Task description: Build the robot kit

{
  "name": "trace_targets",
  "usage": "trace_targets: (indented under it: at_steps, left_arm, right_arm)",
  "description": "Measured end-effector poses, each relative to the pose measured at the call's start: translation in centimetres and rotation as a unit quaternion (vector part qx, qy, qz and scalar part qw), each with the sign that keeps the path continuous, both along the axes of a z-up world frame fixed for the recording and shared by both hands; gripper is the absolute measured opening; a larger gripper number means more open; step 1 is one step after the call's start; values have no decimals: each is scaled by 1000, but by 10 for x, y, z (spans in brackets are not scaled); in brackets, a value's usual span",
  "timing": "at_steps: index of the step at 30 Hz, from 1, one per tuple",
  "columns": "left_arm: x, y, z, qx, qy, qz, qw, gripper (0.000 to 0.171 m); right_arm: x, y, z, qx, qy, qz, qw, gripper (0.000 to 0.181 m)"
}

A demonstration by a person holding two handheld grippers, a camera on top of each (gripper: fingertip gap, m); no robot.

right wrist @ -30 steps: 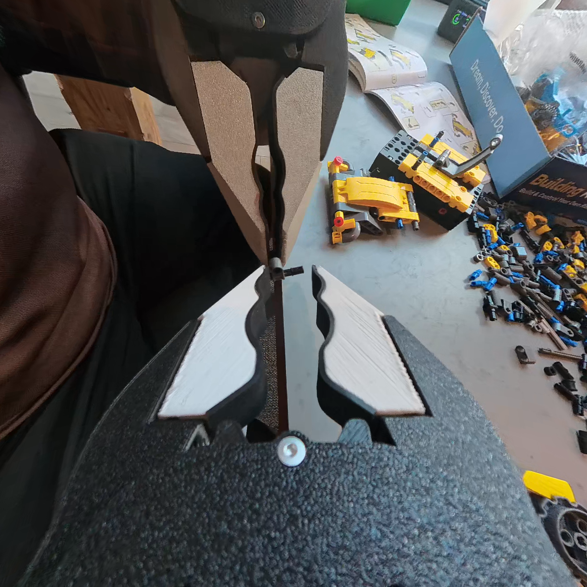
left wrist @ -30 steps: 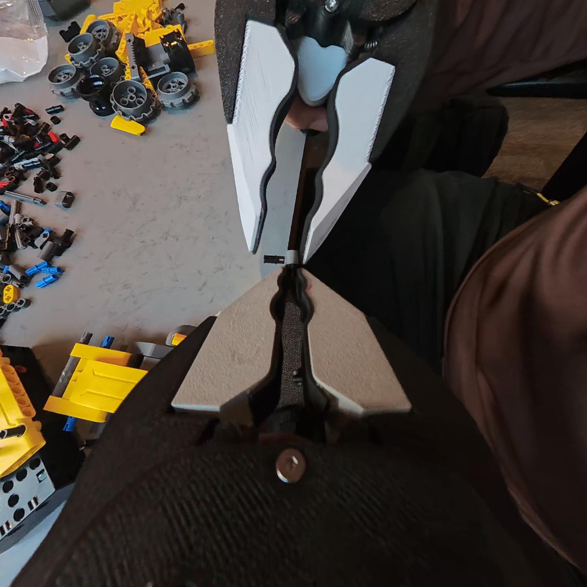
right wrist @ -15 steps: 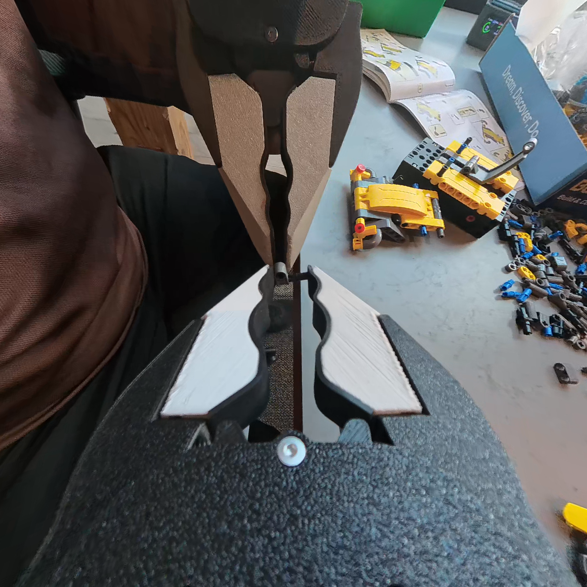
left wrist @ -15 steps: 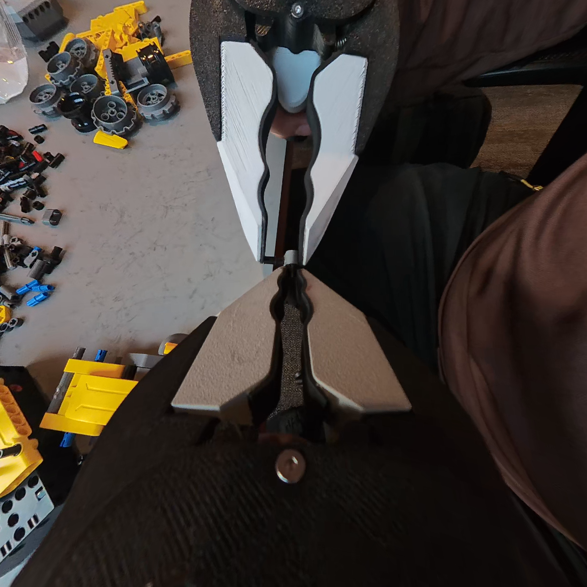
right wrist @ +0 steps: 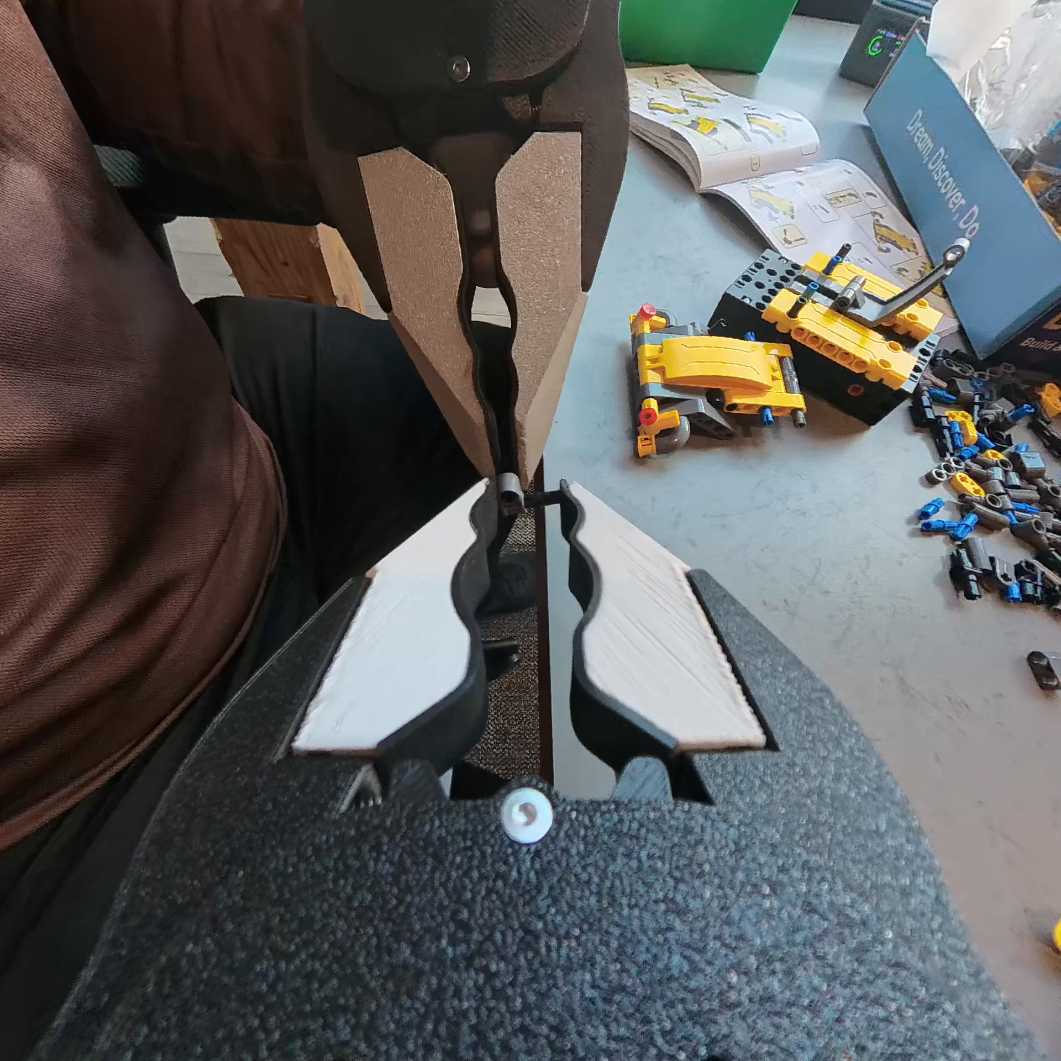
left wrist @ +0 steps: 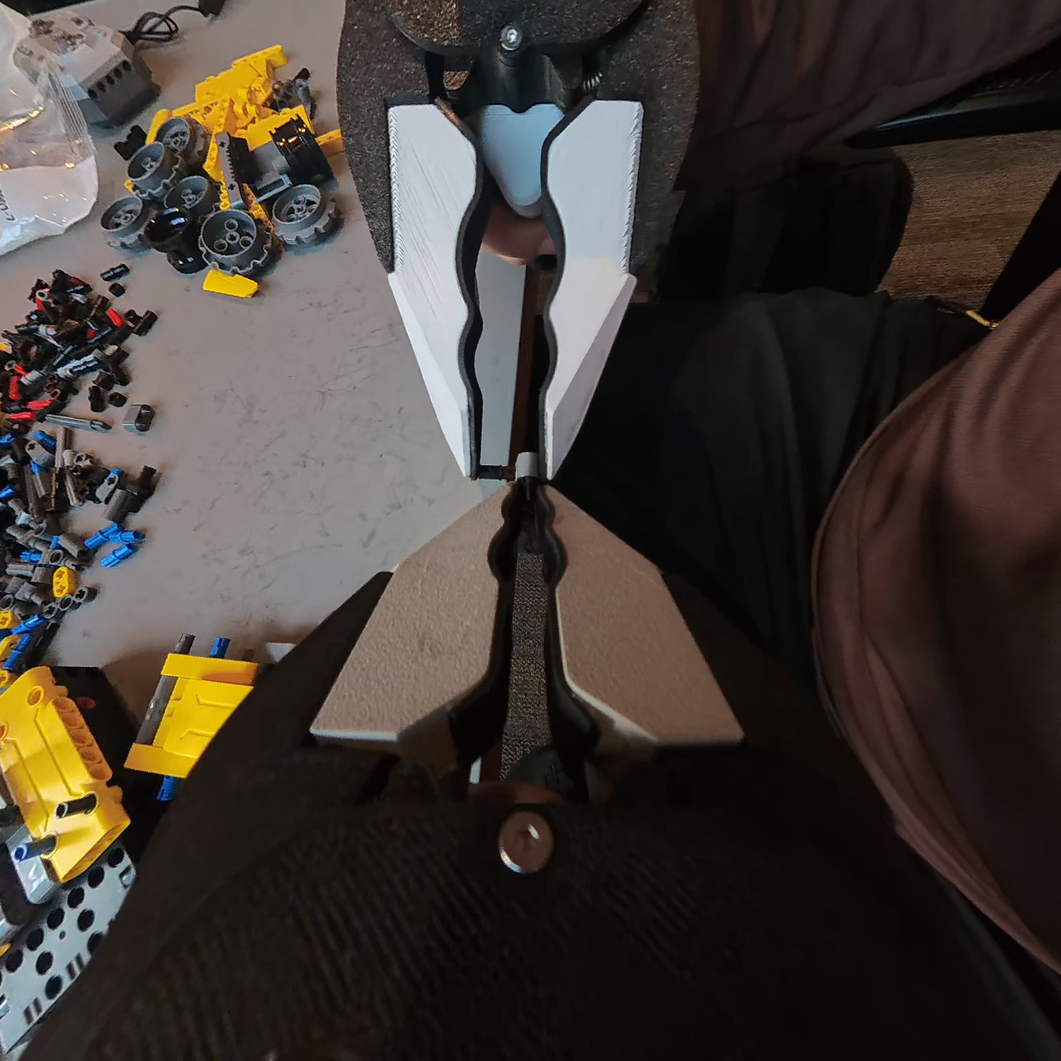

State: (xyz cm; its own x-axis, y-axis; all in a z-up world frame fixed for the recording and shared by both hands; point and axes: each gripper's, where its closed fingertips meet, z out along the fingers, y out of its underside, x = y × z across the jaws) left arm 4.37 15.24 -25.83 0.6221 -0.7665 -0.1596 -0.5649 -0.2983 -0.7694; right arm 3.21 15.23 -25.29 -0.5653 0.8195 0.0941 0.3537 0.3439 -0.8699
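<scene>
My left gripper (left wrist: pixel 525 498), with tan fingers, is shut on a small grey connector (left wrist: pixel 527 464) and holds it in the air over the table's near edge. A short black pin (left wrist: pixel 496 473) sticks sideways out of the connector. My right gripper (right wrist: pixel 526 488), with white fingers, faces the left one tip to tip. Its jaws are closed in on the black pin (right wrist: pixel 542 498) on one side and the grey connector (right wrist: pixel 510 488) on the other. The left gripper (right wrist: pixel 505 465) comes down from above in the right wrist view. The right gripper (left wrist: pixel 510 472) comes from above in the left wrist view.
A grey table (left wrist: pixel 287 430) holds grey wheels with yellow parts (left wrist: pixel 229 189), a heap of small parts (left wrist: pixel 57 402) and a plastic bag (left wrist: pixel 40 161). The right wrist view shows a yellow assembly (right wrist: pixel 717 373), a black-and-yellow block (right wrist: pixel 832 327), an open booklet (right wrist: pixel 746 149) and a blue box (right wrist: pixel 964 189). A person's brown sleeve (right wrist: pixel 115 459) is close. Both grippers' tips are close together, under 4 cm apart.
The right gripper's jaws have narrowed around the pin and connector. Both grippers shifted slightly together; the left has stayed shut on the connector.
</scene>
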Motion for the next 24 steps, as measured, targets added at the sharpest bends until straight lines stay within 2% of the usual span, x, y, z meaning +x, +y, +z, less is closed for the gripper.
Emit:
trace_targets:
  at_steps: [7, 13, 14, 21, 24]
  left_arm:
    - [-1, 2, 11, 23, -13, 1, 1000, 1]
    - [-4, 4, 9, 26, -5, 3, 1000, 1]
    - [-8, 8, 11, 37, -4, 15, 999, 1]
    - [-15, 12, 13, 37, -26, 26, 999, 2]
    - [-14, 10, 11, 45, -16, 18, 999, 2]
  right_arm:
    - [-1, 1, 10, -13, 11, -3, 1000, 15]
    - [-2, 1, 8, 10, 12, -7, 1000, 13]
    - [-3, 0, 10, 8, 17, -8, 1000, 0]
    - [-11, 7, 14, -12, 29, -28, 999, 4]
    - [-8, 13, 19, -8, 41, -36, 998, 24]
